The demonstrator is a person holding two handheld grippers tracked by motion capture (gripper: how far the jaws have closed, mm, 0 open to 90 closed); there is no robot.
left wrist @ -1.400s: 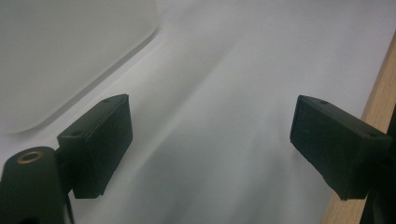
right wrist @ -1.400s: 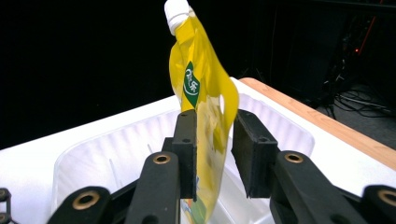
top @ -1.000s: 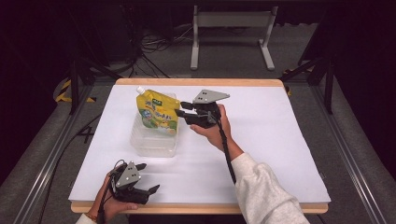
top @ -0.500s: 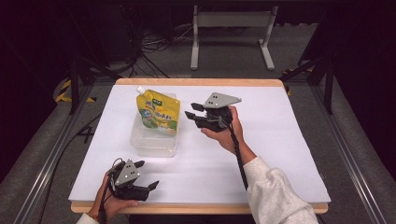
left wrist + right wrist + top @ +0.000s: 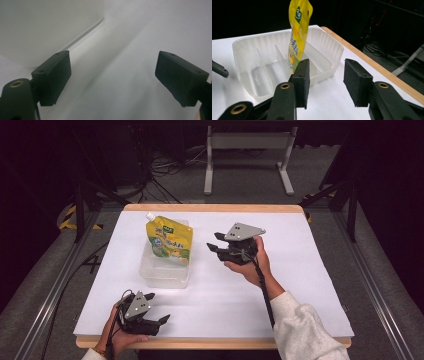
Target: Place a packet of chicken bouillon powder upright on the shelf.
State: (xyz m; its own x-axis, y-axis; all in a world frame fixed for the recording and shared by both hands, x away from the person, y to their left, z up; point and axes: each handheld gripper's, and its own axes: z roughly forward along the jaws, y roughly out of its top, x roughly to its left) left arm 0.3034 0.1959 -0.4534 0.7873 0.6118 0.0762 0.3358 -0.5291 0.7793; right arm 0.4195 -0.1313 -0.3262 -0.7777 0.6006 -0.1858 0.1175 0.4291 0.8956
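Note:
A yellow spouted pouch (image 5: 169, 241) stands upright in a clear plastic tray (image 5: 162, 270) with ribbed dividers, left of the table's middle. In the right gripper view the pouch (image 5: 298, 32) leans between two dividers of the tray (image 5: 244, 50). My right gripper (image 5: 214, 242) hovers to the right of the tray, open, nothing between its jaws, which point toward the tray. Down at the front left edge my left gripper (image 5: 162, 321) rests open; its view shows the tray's wall (image 5: 45, 27) just beyond the spread jaws.
The table has a white top (image 5: 300, 270) with a wooden rim (image 5: 215, 208). A metal stand (image 5: 247, 150) and cables (image 5: 170, 167) lie on the floor beyond the far edge. The white surface right of the tray is bare.
My right gripper has let go of the pouch and drawn back to the right, away from the tray. The pouch stays standing in the tray. The left gripper has kept still.

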